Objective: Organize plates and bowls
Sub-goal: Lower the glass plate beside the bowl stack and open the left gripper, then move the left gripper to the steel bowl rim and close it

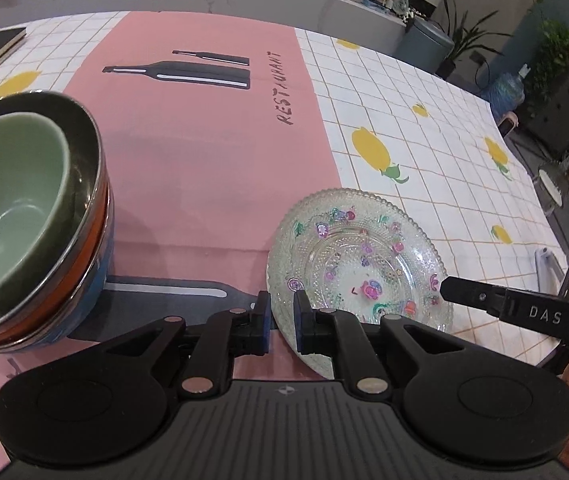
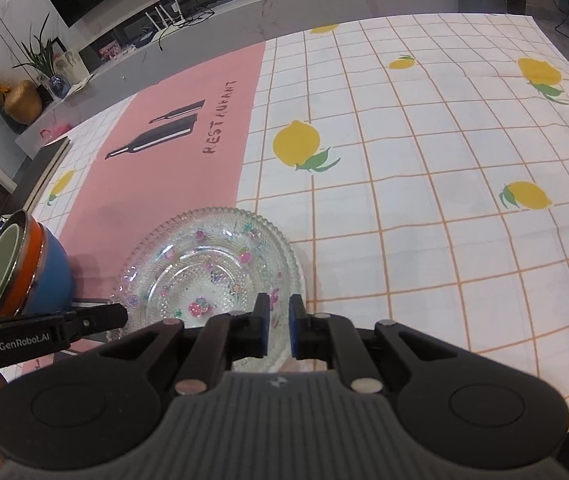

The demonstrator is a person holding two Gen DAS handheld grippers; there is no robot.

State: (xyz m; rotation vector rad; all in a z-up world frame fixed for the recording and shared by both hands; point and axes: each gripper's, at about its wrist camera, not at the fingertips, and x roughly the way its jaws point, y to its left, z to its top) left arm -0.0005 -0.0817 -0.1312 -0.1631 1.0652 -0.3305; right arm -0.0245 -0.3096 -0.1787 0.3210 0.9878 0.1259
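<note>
1. Both grippers are on the same piece: a clear glass plate (image 1: 358,268) with a beaded rim and small coloured flower prints, sitting at the near edge of the table where the pink placemat (image 1: 204,152) meets the lemon-check tablecloth (image 1: 444,168).
2. The left gripper (image 1: 282,322) has its jaws nearly together, one pad on each side of the plate's near-left rim, pinching the glass edge.
3. The right gripper (image 2: 278,330) does the same on the opposite side: jaws close together, clamped over the plate's rim nearest its camera.
4. From the left wrist view, the right gripper's black finger reaches in from the right and its tip meets the plate's right edge.
5. From the right wrist view, the left gripper's finger comes in from the left and touches the plate's left rim.
6. The plate looks tilted in the left wrist view, its near-left edge raised; whether it is fully clear of the cloth I cannot tell.
7. Off to the left on the placemat stands a bowl stack (image 1: 32,216): a pale green bowl nested in a dark, metal-rimmed one, over orange and blue bowls.
8. The stack stands apart from the plate, with bare placemat between them.
</note>
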